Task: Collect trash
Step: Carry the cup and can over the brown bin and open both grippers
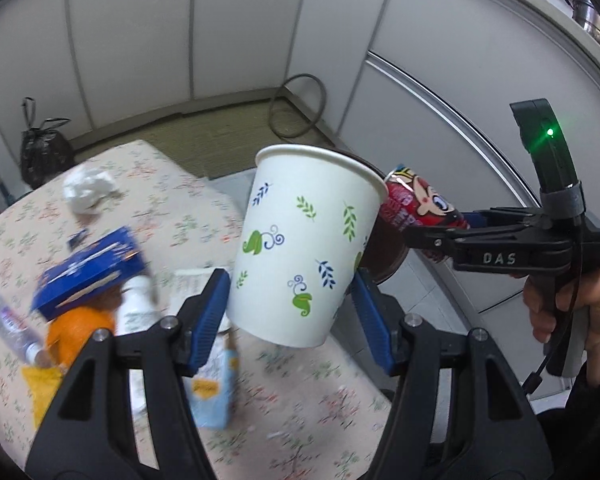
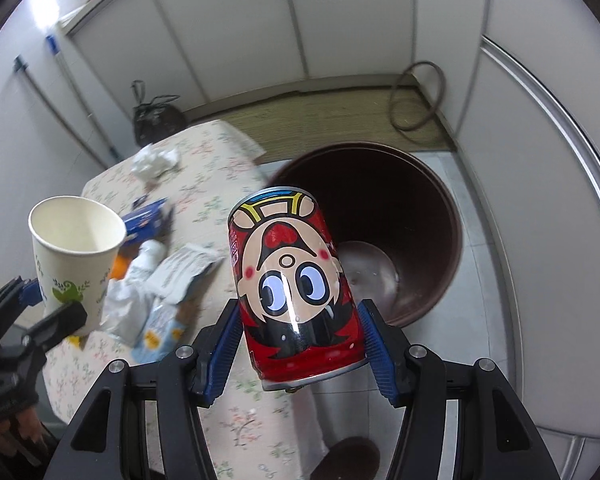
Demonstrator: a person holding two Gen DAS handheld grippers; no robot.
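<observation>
- The left gripper has its blue ribbed pads closed on the lower body of a white paper cup printed with green and blue leaves; the cup is tilted, its open mouth up and away from the camera, and it shows empty in the right wrist view.
- The right gripper clamps a red drink can with a cartoon face by its sides; the can is upside down to the camera and held in the air, off the table.
- In the left wrist view the can sits just beside the cup's rim; a hand grips the black handle of that tool.
- A round dark-brown plastic bin stands on the floor just past the table's edge, behind the can; its mouth is open.
- The table with a floral cloth carries loose rubbish: a blue cardboard box near the middle; a crumpled white paper towards the far corner; a clear plastic bottle by the left edge; a light-blue pouch near the front edge.
- A tied black bag lies on the floor beyond the table's far corner.
</observation>
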